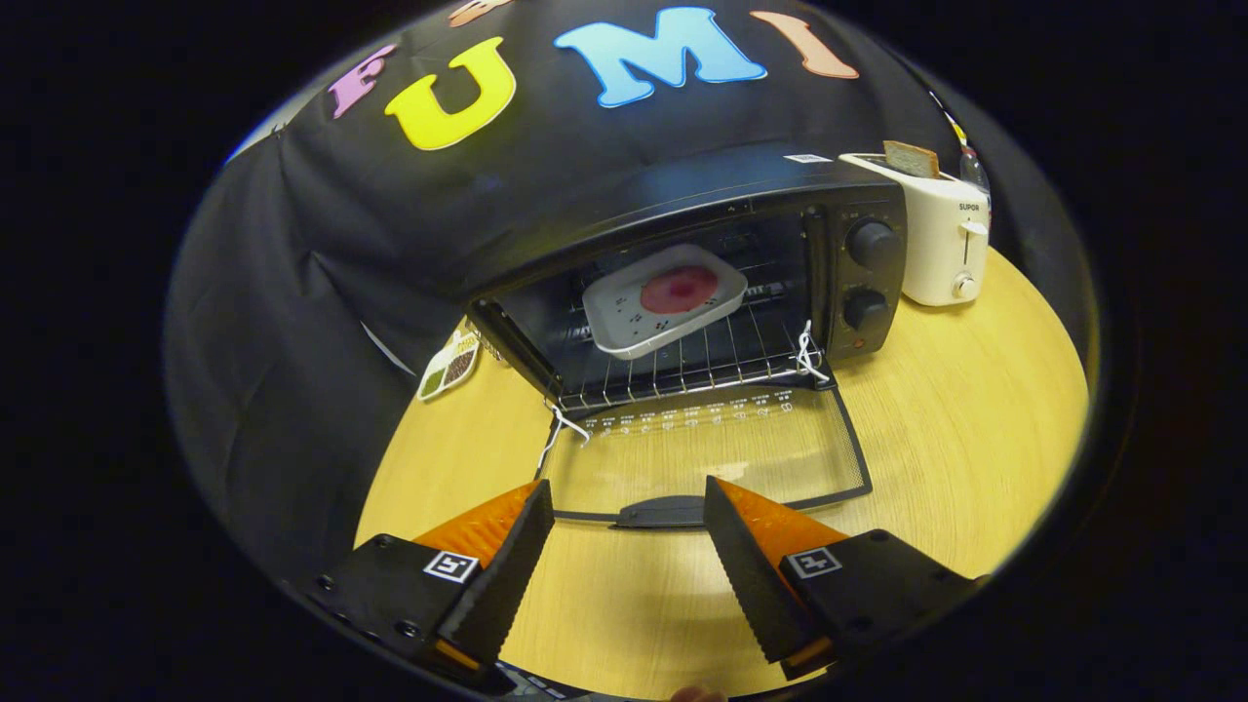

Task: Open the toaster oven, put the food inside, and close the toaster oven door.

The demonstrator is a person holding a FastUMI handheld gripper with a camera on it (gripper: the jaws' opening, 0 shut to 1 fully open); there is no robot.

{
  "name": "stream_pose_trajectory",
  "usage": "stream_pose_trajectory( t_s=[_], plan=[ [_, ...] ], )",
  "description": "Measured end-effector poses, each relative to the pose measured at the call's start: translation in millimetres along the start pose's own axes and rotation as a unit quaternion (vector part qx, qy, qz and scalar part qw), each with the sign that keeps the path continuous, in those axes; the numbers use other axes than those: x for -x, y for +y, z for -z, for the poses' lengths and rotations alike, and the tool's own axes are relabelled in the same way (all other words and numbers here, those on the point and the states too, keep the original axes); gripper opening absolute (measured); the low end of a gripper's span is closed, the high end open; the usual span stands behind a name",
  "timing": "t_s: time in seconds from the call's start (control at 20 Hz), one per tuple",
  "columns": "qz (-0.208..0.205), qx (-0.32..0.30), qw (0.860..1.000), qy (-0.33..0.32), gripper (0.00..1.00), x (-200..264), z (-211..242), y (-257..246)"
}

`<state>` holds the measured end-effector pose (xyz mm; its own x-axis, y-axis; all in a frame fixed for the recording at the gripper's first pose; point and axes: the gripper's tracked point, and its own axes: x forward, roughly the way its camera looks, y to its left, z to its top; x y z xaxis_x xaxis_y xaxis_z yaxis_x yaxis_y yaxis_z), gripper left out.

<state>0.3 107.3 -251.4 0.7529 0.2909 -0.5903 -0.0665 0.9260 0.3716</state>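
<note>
claw (629, 507) open and empty, fingers spread either side of the handle (661, 511) on the door (717, 450), which lies folded down flat over the counter (955, 409). beyond, food on a tray (663, 297) sits on the rack inside the oven (682, 273). advice: get under the handle's middle and swing the door up evenly until it shuts.

The word "SUPOR" is printed on the front of the white toaster (944, 234) standing beside the toaster oven (682, 283). A row of small white markings is printed along the hinge edge of the lowered glass door (702, 453), too small to be read. Square coded markers are carried on the tongs (629, 517), which are held apart, with no legible text.
</note>
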Motion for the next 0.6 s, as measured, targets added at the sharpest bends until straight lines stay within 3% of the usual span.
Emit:
stream_pose_trajectory(
  t_s=[0.15,0.6],
  plan=[
    [0.034,0.036,0.998,0.032,0.99,-2.7,20.6,-10.7],
    [0.110,0.059,0.985,0.116,0.99,-22.4,63.2,-41.9]
  ],
)
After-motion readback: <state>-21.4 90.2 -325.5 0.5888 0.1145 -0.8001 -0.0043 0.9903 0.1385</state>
